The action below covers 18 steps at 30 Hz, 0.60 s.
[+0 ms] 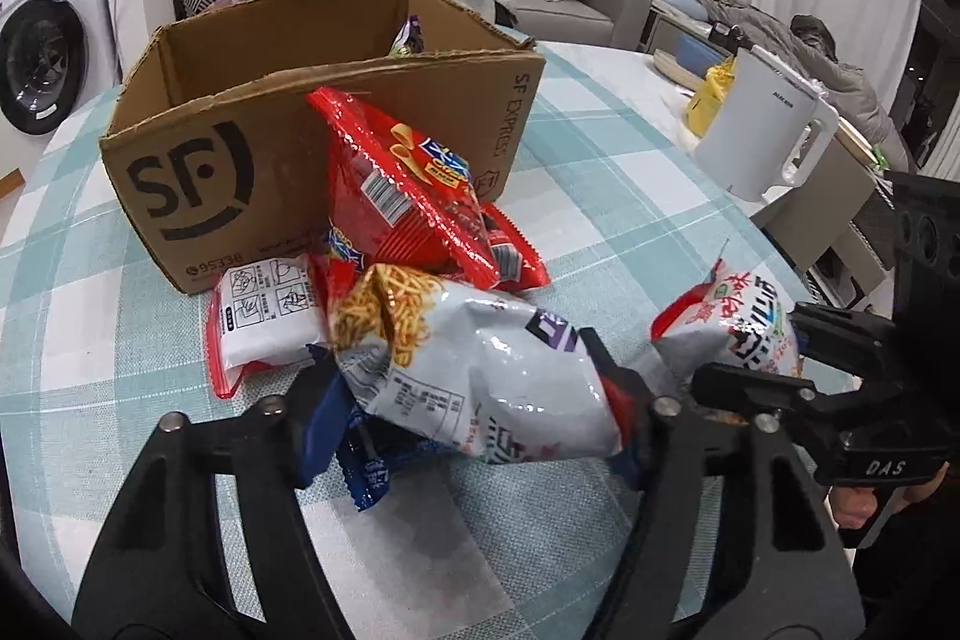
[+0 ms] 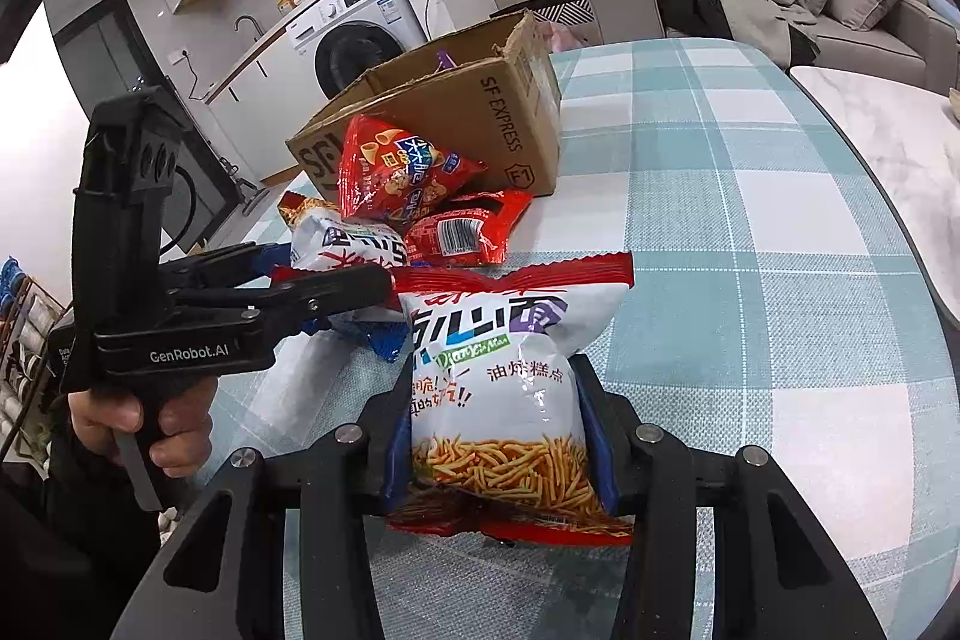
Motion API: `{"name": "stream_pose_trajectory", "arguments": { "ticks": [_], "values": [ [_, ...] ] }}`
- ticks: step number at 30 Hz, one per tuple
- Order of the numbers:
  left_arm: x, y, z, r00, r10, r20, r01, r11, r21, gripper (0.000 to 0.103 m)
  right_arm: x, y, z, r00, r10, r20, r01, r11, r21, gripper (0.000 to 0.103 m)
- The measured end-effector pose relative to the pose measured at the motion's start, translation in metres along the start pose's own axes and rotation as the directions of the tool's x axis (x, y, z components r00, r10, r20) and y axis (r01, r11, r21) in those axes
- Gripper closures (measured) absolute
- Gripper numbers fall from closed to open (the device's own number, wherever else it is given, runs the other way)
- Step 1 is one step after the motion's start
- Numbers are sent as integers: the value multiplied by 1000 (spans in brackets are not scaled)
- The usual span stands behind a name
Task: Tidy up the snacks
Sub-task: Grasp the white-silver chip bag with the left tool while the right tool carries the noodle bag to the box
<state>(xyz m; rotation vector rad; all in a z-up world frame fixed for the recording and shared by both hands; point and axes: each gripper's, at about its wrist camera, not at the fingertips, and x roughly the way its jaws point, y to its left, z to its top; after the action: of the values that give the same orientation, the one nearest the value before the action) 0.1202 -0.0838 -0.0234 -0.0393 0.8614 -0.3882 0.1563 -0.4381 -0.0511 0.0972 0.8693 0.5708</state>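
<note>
- Right claw (image 2: 498, 436): clamped on the lower half of a white stick-snack bag (image 2: 498, 376). Blue pads press both sides and the film bulges between them. The bag's long axis runs toward 12 o'clock in the right wrist view, red top seal farthest out.
- Left claw (image 1: 474, 370): jaws at a middling width, closed in on a second white bag (image 1: 480, 370). One finger dents its right side; the left finger lies against its crumpled edge. This bag lies crosswise, long axis from 10 to 4 o'clock, resting partly on a blue packet (image 1: 366, 478). Judgement: gripped but not visibly raised off the bench (image 1: 90, 292).
- Mutual position: in the left wrist view the right claw comes in at 3 o'clock, its bag just beside the left one; in the right wrist view the left claw crosses at 9 o'clock, its tip touching or overlapping the top seal, which of the two cannot be told.
- Middle ground: a zip pouch (image 1: 264, 322) at 10 o'clock and two red bags (image 1: 408, 184) at 12 o'clock, the taller leaning on the box (image 1: 198, 184).
- Far: the box stands open-topped at 11 to 12 o'clock from both claws, a purple packet (image 1: 410, 34) already inside.
- Deciding relation (judgement): both bags must rise above the near wall and travel toward 12 o'clock; the left claw sits nearer the box, and the leaning red bag lies in the direct path.
</note>
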Motion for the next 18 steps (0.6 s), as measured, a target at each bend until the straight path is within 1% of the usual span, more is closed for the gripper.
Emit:
{"name": "stream_pose_trajectory", "arguments": {
  "ticks": [2, 4, 8, 13, 18],
  "values": [
    [-2, 0, -2, 1000, -19, 8, 19, 1000, 5, 43, 0, 1, 0, 1000, -2, 0, 2, 1000, -1, 57],
    [-4, -2, -5, 1000, -21, 14, 21, 1000, 8, 44, 0, 2, 1, 1000, -2, 1, 2, 1000, -2, 57],
    [-10, -2, -10, 999, -34, 24, 34, 999, 3, 44, -1, 4, 1, 1000, -1, 6, 1, 1000, -4, 57],
    [-25, 1, -15, 998, -32, 45, 32, 999, -10, 45, -6, 8, 5, 1000, -1, 23, 1, 1000, -12, 57],
    [-50, 5, -17, 995, -27, 93, 29, 999, -22, 45, -13, 16, 12, 999, -1, 49, 2, 999, -37, 57]
  ]
}}
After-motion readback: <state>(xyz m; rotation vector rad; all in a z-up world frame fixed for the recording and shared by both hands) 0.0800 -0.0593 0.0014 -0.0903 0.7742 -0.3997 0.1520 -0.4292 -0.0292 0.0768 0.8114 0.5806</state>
